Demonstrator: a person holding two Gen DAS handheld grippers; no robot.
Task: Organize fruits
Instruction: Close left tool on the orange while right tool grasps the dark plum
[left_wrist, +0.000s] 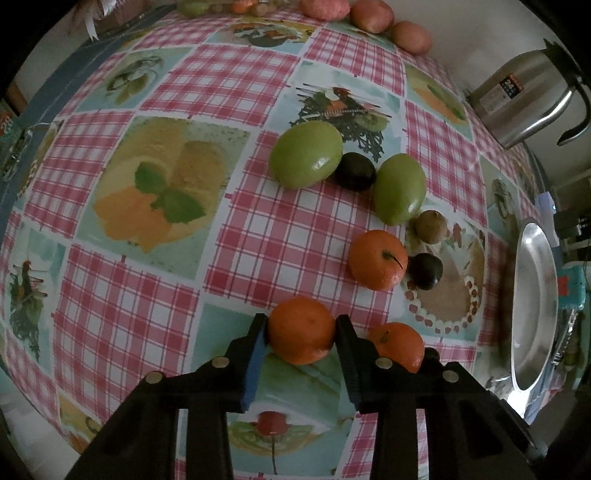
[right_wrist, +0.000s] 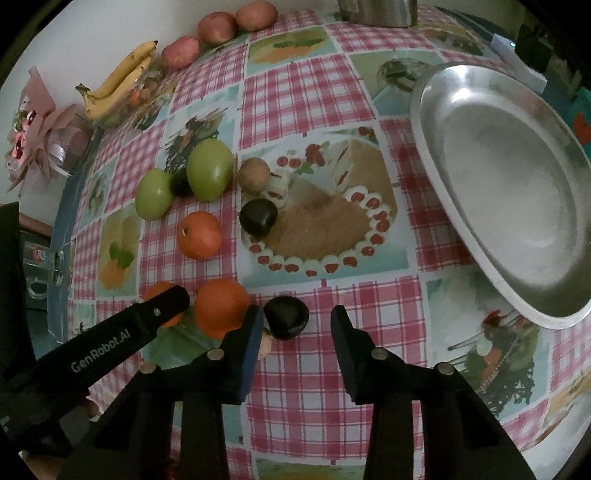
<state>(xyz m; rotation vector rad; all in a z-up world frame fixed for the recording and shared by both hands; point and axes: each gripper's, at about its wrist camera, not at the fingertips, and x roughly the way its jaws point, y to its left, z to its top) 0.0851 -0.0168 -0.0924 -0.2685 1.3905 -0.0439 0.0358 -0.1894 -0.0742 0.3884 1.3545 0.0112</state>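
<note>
Left tongs (left_wrist: 301, 328) clamped on an orange (left_wrist: 301, 330), right tongs (right_wrist: 297, 323) apart around a dark, perhaps plum-like fruit (right_wrist: 286, 316); metal dish (right_wrist: 461, 229) bare.

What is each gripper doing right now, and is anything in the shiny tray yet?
Left gripper: shut on a round orange mandarin.
Right gripper: open, with a small dark round plum between its jaws.
Oval silver metal tray: empty.

The light is dim. The table (right_wrist: 295, 376) wears an oilcloth of red-and-white check squares and printed food pictures. Behind its far edge stands a plain pale wall (right_wrist: 92, 33). At the far left corner lies a pink wrapped bouquet (right_wrist: 33, 129).
</note>
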